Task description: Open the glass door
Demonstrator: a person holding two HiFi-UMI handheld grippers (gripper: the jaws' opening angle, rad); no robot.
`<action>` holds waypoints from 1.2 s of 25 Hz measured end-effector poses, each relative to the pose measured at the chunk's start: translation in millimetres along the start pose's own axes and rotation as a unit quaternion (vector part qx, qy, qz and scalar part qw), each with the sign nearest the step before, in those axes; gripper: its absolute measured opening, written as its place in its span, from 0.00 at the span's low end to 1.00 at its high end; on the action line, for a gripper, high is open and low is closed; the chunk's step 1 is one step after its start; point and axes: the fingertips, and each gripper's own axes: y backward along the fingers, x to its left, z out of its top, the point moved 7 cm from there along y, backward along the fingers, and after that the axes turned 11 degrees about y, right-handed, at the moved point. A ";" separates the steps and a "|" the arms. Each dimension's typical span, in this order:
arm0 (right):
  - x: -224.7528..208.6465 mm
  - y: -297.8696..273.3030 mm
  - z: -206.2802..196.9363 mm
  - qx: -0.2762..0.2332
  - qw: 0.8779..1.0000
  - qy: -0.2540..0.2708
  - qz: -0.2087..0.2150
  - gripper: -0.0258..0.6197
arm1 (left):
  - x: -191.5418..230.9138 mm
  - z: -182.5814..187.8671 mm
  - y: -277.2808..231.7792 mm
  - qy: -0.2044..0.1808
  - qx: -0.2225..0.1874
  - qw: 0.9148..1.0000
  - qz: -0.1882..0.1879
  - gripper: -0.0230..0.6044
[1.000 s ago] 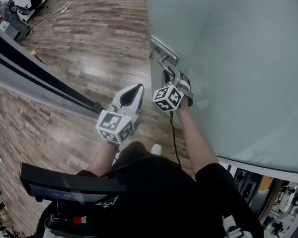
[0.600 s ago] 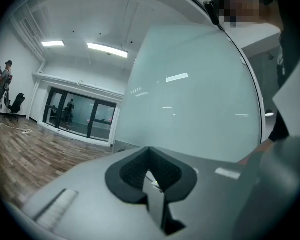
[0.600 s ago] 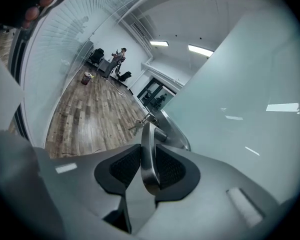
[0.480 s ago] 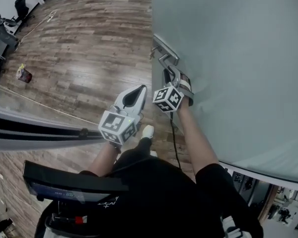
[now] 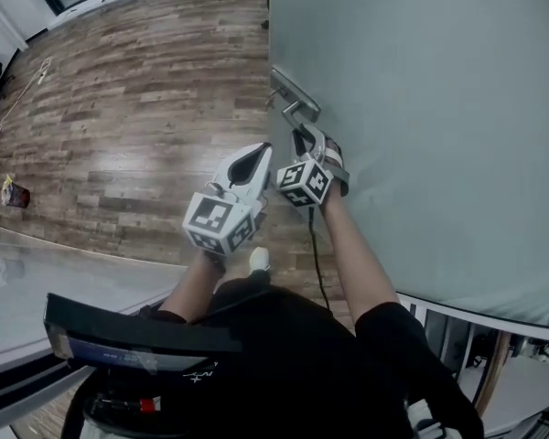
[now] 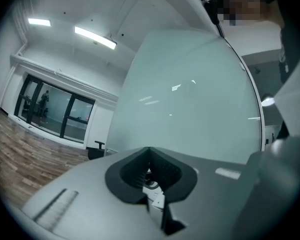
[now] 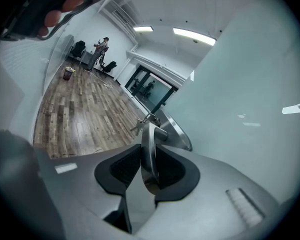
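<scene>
The frosted glass door (image 5: 421, 108) fills the right of the head view. Its metal lever handle (image 5: 296, 110) juts from a lock plate (image 7: 176, 129) at the door's edge, and keys (image 7: 139, 127) hang there. My right gripper (image 5: 308, 143) is shut on that lever; in the right gripper view the handle (image 7: 149, 149) sits clamped between the dark pads (image 7: 124, 168). My left gripper (image 5: 254, 161) hovers just left of the handle, apart from it, with its jaws shut and nothing between them (image 6: 149, 151). The left gripper view looks at the door's glass (image 6: 190, 104).
A wood plank floor (image 5: 146, 90) stretches to the left. A second glass panel (image 5: 46, 273) lies across the lower left. A small object (image 5: 15, 193) stands on the floor at far left. A distant person (image 7: 104, 46) and office chairs (image 7: 79, 48) stand at the room's far end.
Both grippers have moved with the handle as the door swung. The floor has shifted in view, and the dark-railed glass panel at left has slid down toward the lower left corner.
</scene>
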 end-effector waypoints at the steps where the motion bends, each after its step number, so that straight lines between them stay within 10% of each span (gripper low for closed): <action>1: -6.5 -2.9 -3.7 0.007 1.000 -0.005 -0.001 0.18 | 1.4 2.4 -6.3 0.003 0.002 1.000 -0.005 0.04; 15: -90.3 -47.9 -78.2 0.083 0.994 -0.047 -0.044 0.18 | 26.5 13.9 -61.7 0.006 0.013 0.998 -0.062 0.04; 30: -172.6 -91.3 -154.4 0.137 0.985 -0.091 -0.060 0.17 | 16.0 3.1 -120.3 0.027 0.040 0.998 -0.039 0.04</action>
